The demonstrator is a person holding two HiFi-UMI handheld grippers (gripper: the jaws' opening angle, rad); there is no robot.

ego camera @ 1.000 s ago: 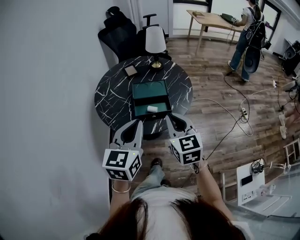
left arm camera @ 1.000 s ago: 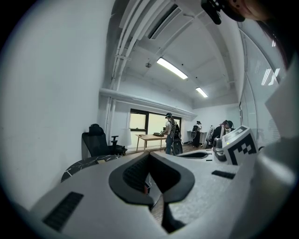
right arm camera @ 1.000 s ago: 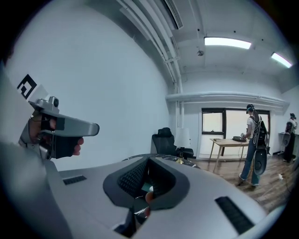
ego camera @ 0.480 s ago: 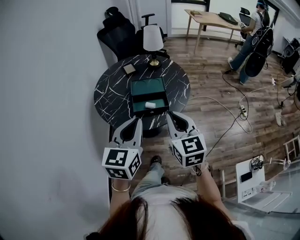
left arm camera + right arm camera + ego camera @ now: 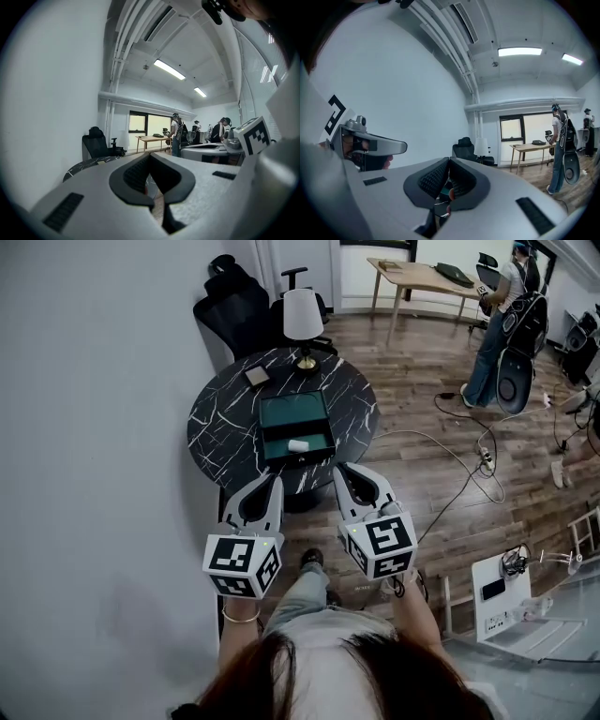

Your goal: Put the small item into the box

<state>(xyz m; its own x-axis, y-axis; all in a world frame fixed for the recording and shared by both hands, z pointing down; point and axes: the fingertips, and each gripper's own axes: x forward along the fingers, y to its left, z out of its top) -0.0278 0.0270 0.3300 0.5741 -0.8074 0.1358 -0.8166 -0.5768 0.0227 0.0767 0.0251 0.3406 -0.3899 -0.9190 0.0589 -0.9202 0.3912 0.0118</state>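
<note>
Head view first: the round counter (image 5: 220, 423) is black marble-look stone with white veins. On it the box (image 5: 295, 413) lies open, dark shell with green lining, its lid flipped back flat. The item (image 5: 298, 444), a little white rounded block, is already lying in the near half of the box, so I'd say the job is basically done. A lamp (image 5: 303, 320) with a white shade and brassy foot stands at the far edge. Both the left tongs (image 5: 272, 486) and the right tongs (image 5: 345, 474) are held on the near side of the counter, well short of the box, side by side. My guess is they're parked clear since there's nothing left to carry. Left gripper view: the left tongs (image 5: 149, 155) are closed, ribbed black pads tip to tip, nothing between them, pointing out level across the room with the counter's veined edge low on the left. Right gripper view: same deal, the right tongs (image 5: 449, 161) are pinched together and empty. A sliver of teal shows in the gap below the tips, probably the box.
</note>
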